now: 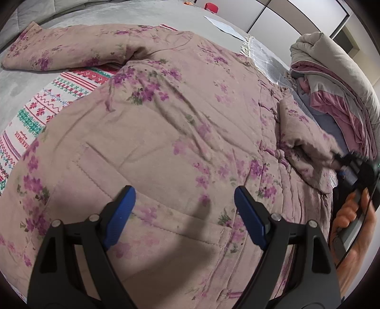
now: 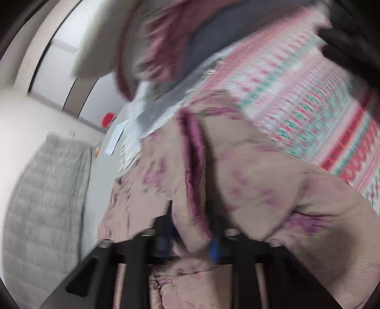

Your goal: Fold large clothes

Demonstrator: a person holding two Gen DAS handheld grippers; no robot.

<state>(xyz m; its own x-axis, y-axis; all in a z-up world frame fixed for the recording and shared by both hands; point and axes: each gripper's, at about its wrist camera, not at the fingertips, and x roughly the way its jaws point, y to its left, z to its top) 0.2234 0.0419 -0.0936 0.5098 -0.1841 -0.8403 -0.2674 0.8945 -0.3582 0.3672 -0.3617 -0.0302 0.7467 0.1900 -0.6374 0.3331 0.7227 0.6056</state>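
A large beige padded coat with purple flowers [image 1: 166, 114] lies spread on a patterned blanket [image 1: 54, 95] on the bed. One sleeve [image 1: 59, 52] stretches to the far left. My left gripper [image 1: 185, 202] is open and empty just above the coat's lower front, near a pocket seam. My right gripper [image 1: 342, 161] is shut on the coat's other sleeve [image 1: 306, 147] at the right. In the blurred right wrist view the fingers [image 2: 213, 244] clamp that sleeve's cuff [image 2: 190, 214], lifted above the blanket [image 2: 308, 107].
A heap of grey and pink bedding [image 1: 332, 78] lies at the far right. A white paper sheet [image 1: 225, 26] and a red object [image 1: 211, 7] sit at the far edge. The grey bed cover [image 1: 21, 83] shows at left.
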